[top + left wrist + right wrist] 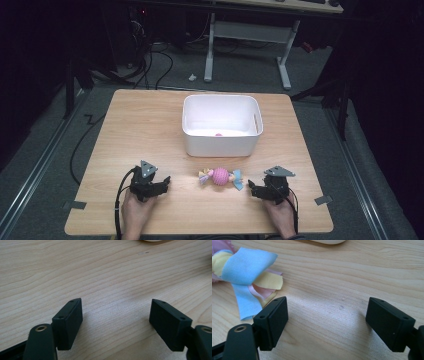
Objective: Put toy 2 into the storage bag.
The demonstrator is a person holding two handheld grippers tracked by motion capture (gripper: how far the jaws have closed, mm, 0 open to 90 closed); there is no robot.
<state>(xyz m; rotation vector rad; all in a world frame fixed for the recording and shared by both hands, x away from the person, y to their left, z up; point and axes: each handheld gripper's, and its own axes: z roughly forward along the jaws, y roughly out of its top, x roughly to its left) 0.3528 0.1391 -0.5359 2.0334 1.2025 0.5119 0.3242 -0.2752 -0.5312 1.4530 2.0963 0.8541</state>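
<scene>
No writing or label can be read on anything here. The toy (220, 177), a pink ball with pastel cloth strips at both ends, lies on the table (150, 125) near its front edge, just in front of the white tub (220, 142). Its long axis runs side to side, along the front edge, one tuft toward each pair of tongs. The left tongs (164, 181) rest toward the front left corner, spread wide over bare wood. The right tongs (253, 188) rest toward the front right corner, also spread wide and holding nothing, with the toy's blue strip (247, 267) just beside one jaw.
</scene>
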